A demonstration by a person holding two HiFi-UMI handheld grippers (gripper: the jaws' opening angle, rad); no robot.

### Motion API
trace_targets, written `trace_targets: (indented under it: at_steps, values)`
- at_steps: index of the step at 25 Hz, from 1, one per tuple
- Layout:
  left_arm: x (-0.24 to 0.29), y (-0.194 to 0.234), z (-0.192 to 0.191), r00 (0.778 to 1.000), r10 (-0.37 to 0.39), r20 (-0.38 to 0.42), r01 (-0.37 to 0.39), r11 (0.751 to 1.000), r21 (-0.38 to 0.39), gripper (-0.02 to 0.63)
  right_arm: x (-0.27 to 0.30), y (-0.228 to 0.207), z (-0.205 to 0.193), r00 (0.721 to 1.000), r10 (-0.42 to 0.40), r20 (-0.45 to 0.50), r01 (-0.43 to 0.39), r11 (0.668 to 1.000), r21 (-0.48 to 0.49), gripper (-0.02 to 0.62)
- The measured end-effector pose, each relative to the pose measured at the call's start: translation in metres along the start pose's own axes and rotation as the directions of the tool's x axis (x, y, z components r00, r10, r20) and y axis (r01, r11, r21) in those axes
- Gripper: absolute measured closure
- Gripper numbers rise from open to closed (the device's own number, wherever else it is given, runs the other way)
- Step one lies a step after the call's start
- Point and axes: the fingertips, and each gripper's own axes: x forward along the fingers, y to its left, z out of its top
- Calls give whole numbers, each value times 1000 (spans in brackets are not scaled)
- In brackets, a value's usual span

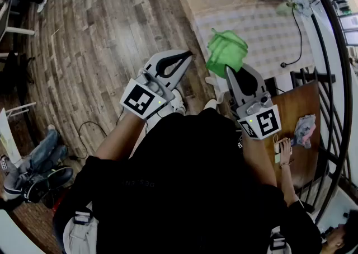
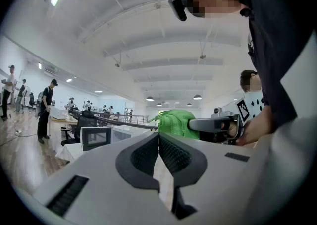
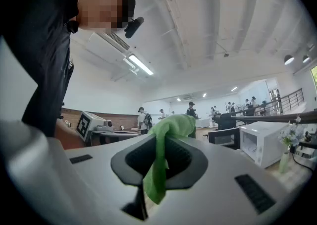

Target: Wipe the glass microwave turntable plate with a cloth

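Floor (image 1: pixel 95 34) of bare planks lies open on the left in the head view, with the tabletop (image 1: pixel 263 29) edge ahead on the right; two grippers are raised, the left gripper (image 1: pixel 188 53) with jaws together and the right gripper (image 1: pixel 228 69) carrying one green cloth (image 1: pixel 226 50), seen against the tabletop's near edge. Left gripper view: jaws pressed together on nothing, the cloth (image 2: pixel 173 119) beyond them at the tip of the right gripper (image 2: pixel 218 124). Right gripper view: jaws clamped on the cloth (image 3: pixel 159 164), a fold over the tips and a tail hanging between them; one white microwave (image 3: pixel 260 142) stands well apart to the right.
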Motion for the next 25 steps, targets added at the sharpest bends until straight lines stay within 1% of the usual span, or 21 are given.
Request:
trace_targets:
  at_steps: [4, 9, 14, 18, 21, 25]
  values:
    - [1, -15, 7, 1000, 1, 19, 0, 1000, -4, 585, -16, 2, 6, 1000, -25, 7, 25, 1000, -9, 545]
    - [-6, -31, 13, 999, 36, 26, -36, 999, -4, 584, -23, 7, 10, 1000, 9, 20, -8, 1000, -28, 545]
    - [-21, -44, 16, 998, 63, 29, -63, 998, 7, 584, -27, 17, 6, 999, 27, 17, -27, 999, -16, 545]
    - [-28, -42, 15, 996, 82, 22, -82, 997, 2, 584, -26, 18, 7, 999, 36, 16, -36, 999, -10, 545]
    - [-33, -37, 17, 995, 96, 30, -96, 995, -2, 584, -23, 24, 7, 998, 56, 11, -56, 998, -22, 541]
    - [-35, -29, 17, 994, 98, 51, -97, 995, -16, 584, -15, 27, 5, 998, 56, 12, -56, 998, -31, 540]
